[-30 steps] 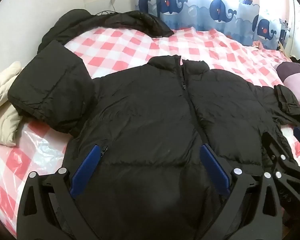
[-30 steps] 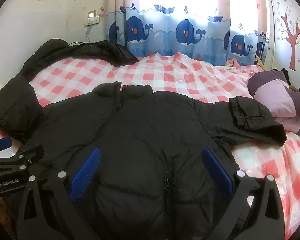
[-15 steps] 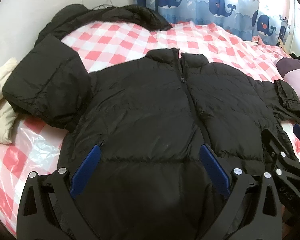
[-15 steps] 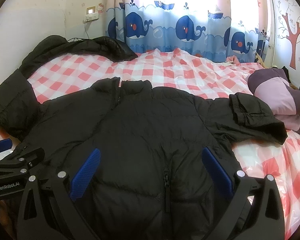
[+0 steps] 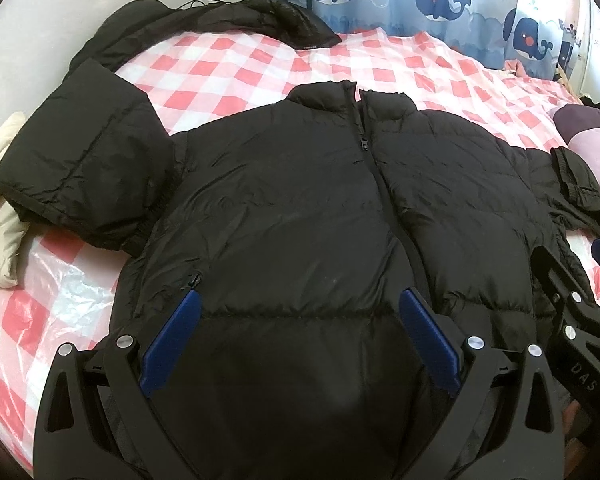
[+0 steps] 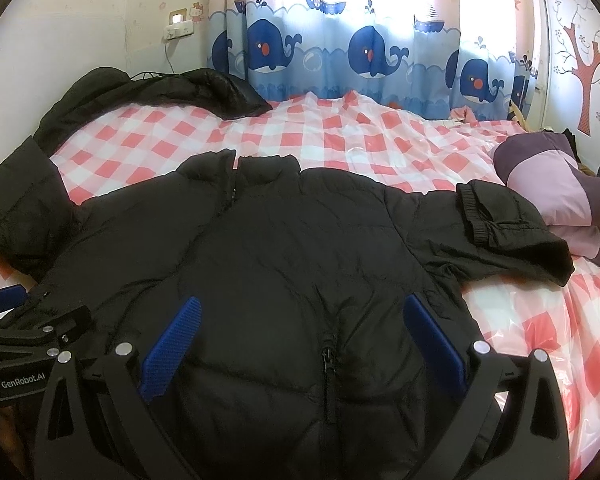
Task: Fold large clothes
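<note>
1. Left wrist view first, and the largest thing, the bed (image 5: 400,68): its pink-and-white checked cover carries everything, and it has slid upward in frame over the last second, so both cameras have come lower and closer to the near edge.

2. On the bed lies the black puffer jacket (image 5: 300,208), front up, zipped, collar pointing away toward the whale curtain (image 6: 340,56). It now fills more of both views than a second ago, yet its own lie on the bed looks unchanged; no fold has been started.

3. Left of the jacket's body, its left-side sleeve (image 5: 84,168) is bunched in a thick lump; right of the body, the other sleeve (image 6: 512,236) runs out toward a purple pillow (image 6: 560,192), cuff doubled back.

4. Beyond the jacket's collar, a second dark garment (image 6: 152,92) is heaped along the far wall.

5. The left hand-held gripper (image 5: 300,334) has its jaws spread wide over the jacket's hem area, nothing between them.

6. The right hand-held gripper (image 6: 304,338) is equally wide apart above the lower zipper, also empty.

7. My reading: the approach has closed in on the hem, so a first grasp, probably hem or a sleeve, seems the step at hand.
</note>
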Tool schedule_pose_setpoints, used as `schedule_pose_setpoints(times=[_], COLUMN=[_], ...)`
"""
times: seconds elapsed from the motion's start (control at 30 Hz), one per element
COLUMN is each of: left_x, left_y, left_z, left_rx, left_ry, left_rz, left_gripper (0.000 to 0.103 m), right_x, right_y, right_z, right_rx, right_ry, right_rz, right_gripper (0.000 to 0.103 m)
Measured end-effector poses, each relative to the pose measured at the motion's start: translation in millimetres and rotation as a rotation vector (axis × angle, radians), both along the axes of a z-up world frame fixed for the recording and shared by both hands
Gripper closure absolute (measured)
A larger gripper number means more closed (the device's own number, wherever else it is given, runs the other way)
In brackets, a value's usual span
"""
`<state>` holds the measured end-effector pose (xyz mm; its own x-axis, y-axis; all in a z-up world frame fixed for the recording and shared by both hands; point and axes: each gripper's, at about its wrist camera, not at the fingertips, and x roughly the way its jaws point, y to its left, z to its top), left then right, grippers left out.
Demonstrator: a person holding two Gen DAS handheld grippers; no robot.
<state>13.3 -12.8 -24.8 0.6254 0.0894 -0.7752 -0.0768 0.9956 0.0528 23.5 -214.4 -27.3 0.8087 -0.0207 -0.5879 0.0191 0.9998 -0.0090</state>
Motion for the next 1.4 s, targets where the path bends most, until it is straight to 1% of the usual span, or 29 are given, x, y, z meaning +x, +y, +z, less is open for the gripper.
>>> schedule_pose_setpoints(times=[0.2,1.4], left_x=[1.5,2.7], left_y=[-0.8,-3.2], left_z=[-0.8,-1.4], left_rx=[-0.003,0.002], left_ry=[0.012,0.013], left_rz=[-0.003,-0.009], left_gripper=[0.007,0.007], right_x=[0.8,3.2], right_y=[-0.1,7.0], right_z=[-2.0,-0.6], right_rx=[-0.001,-0.005], right_ry=[0.007,0.031], right_rz=[-0.001,0.015], right_gripper=[0.005,0.005])
